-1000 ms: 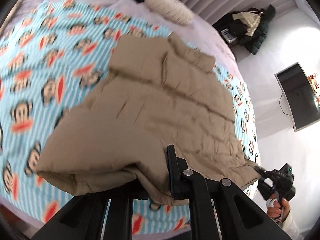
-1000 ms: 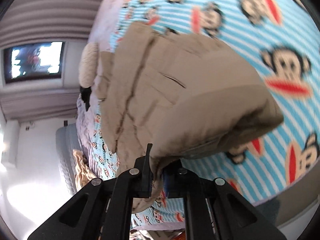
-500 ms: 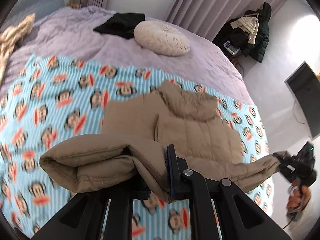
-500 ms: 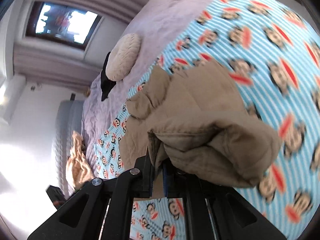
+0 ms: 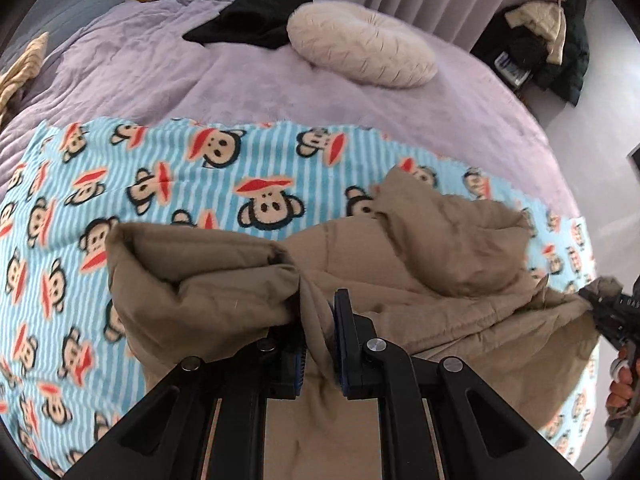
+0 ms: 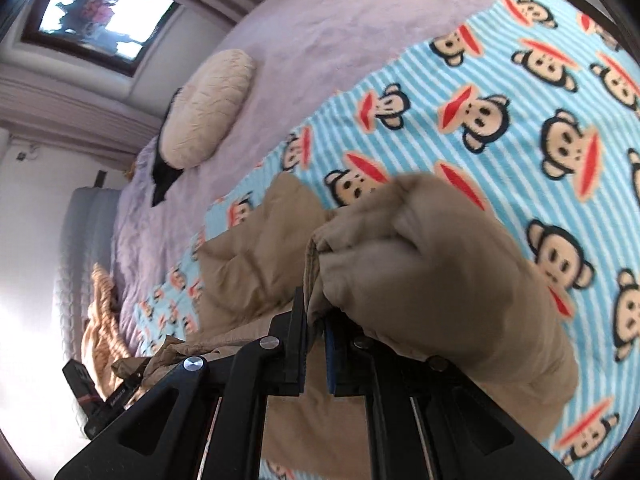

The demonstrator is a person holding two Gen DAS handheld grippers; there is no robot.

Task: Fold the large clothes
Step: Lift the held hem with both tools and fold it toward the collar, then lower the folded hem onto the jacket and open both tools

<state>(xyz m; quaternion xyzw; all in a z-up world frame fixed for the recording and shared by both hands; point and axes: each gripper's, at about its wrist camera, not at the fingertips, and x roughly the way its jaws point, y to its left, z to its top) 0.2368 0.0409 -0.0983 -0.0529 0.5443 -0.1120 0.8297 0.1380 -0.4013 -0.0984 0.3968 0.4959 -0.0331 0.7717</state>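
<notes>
A tan puffer jacket (image 5: 432,248) lies partly on the blue monkey-print blanket (image 5: 168,184), its near hem lifted. My left gripper (image 5: 319,344) is shut on a fold of the jacket's hem, with a bunched sleeve (image 5: 192,280) hanging to its left. My right gripper (image 6: 315,344) is shut on the jacket's other hem corner (image 6: 432,264), which bulges over the fingers. The right gripper also shows at the right edge of the left wrist view (image 5: 612,312), with the cloth stretched between the two.
The blanket covers a purple bedspread (image 5: 240,80). A round cream cushion (image 5: 360,44) and a black garment (image 5: 256,20) lie at the bed's far end. Dark coats (image 5: 548,28) hang at the back right. A window (image 6: 100,12) is beyond the bed.
Both grippers have carried the jacket's hem up and forward towards its collar, so the jacket now folds over itself and covers less of the blanket.
</notes>
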